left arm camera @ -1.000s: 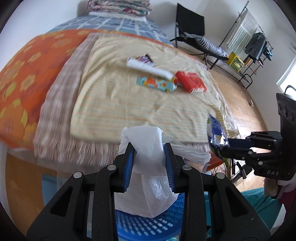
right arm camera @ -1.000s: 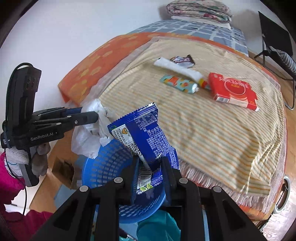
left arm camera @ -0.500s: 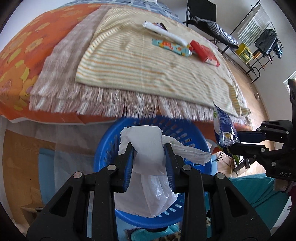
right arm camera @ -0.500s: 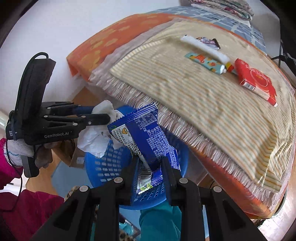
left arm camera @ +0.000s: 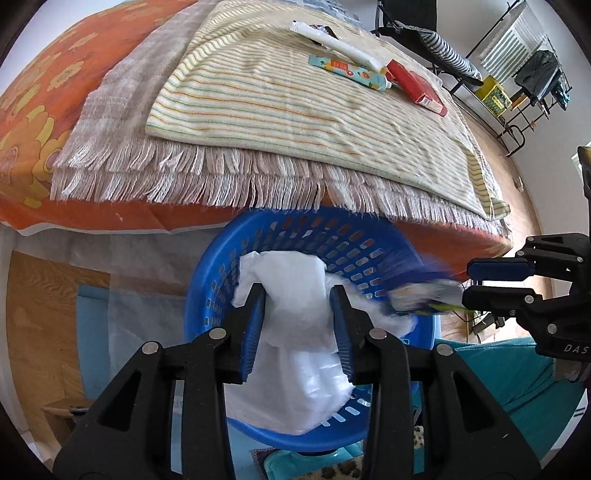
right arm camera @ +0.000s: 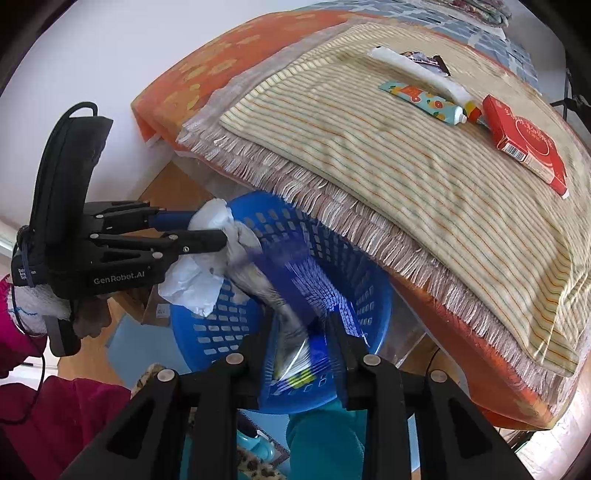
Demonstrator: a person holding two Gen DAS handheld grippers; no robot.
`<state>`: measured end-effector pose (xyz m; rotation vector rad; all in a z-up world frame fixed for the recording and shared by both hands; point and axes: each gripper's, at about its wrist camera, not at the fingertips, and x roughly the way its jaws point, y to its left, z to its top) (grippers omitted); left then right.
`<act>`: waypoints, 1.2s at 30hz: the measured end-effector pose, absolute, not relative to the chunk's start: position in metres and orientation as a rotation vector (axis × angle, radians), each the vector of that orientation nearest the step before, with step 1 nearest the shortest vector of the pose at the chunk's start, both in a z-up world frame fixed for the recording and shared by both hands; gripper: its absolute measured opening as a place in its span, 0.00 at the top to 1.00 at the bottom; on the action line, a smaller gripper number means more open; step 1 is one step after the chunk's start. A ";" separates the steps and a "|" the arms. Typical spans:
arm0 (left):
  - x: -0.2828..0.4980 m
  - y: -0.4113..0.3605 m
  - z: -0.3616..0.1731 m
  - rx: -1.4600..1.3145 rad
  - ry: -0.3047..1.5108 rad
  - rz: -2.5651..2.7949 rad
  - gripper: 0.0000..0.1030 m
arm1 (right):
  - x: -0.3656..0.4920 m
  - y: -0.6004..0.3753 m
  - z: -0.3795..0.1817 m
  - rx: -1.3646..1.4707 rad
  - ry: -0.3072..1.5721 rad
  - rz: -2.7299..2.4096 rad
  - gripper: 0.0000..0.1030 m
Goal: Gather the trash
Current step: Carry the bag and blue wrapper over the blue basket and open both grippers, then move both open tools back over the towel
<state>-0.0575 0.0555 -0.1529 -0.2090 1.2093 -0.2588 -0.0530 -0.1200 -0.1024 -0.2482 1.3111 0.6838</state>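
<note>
My left gripper (left arm camera: 297,300) is shut on a crumpled white plastic bag (left arm camera: 295,332) and holds it over the blue perforated basket (left arm camera: 284,236); it also shows in the right wrist view (right arm camera: 207,230). My right gripper (right arm camera: 302,325) has spread jaws, and the blue snack wrapper (right arm camera: 291,291) is a motion-blurred streak between them, falling into the basket (right arm camera: 373,291). In the left wrist view the wrapper (left arm camera: 417,288) blurs at the tips of the right gripper (left arm camera: 466,281). A red box (right arm camera: 524,144), a patterned tube (right arm camera: 421,101), a white tube (right arm camera: 417,72) and a dark wrapper (right arm camera: 424,59) lie on the striped blanket.
The bed (left arm camera: 44,110) with an orange flowered sheet and fringed striped blanket (left arm camera: 295,103) overhangs the basket's far rim. A teal cloth (left arm camera: 517,373) lies to the right of the basket. A black chair (left arm camera: 424,26) and a drying rack (left arm camera: 524,62) stand behind the bed.
Both grippers moved down from above the bed to over the basket. The right jaws have opened and the blue wrapper is slipping out, blurred. The left still holds the white bag.
</note>
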 end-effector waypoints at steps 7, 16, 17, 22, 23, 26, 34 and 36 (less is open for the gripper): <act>-0.057 0.053 -0.153 -0.203 1.207 -0.256 0.46 | -0.048 -0.123 -0.101 -0.225 1.304 0.668 0.61; -0.055 0.053 -0.155 -0.206 1.217 -0.260 0.42 | -0.042 -0.129 -0.095 -0.209 1.265 0.619 0.28; -0.054 0.053 -0.154 -0.205 1.213 -0.260 0.40 | -0.040 -0.130 -0.094 -0.205 1.264 0.612 0.26; -0.047 0.053 -0.150 -0.171 1.209 -0.271 0.36 | -0.034 -0.137 -0.090 -0.178 1.248 0.578 0.18; -0.044 0.052 -0.148 -0.160 1.205 -0.276 0.36 | -0.032 -0.139 -0.088 -0.172 1.244 0.569 0.17; -0.034 0.052 -0.139 -0.135 1.178 -0.288 0.36 | -0.025 -0.144 -0.083 -0.157 1.232 0.535 0.16; -0.001 0.038 -0.110 -0.080 1.094 -0.341 0.36 | -0.004 -0.166 -0.069 -0.084 1.201 0.451 0.14; 0.008 0.033 -0.103 -0.067 1.071 -0.361 0.36 | 0.003 -0.173 -0.065 -0.066 1.193 0.433 0.14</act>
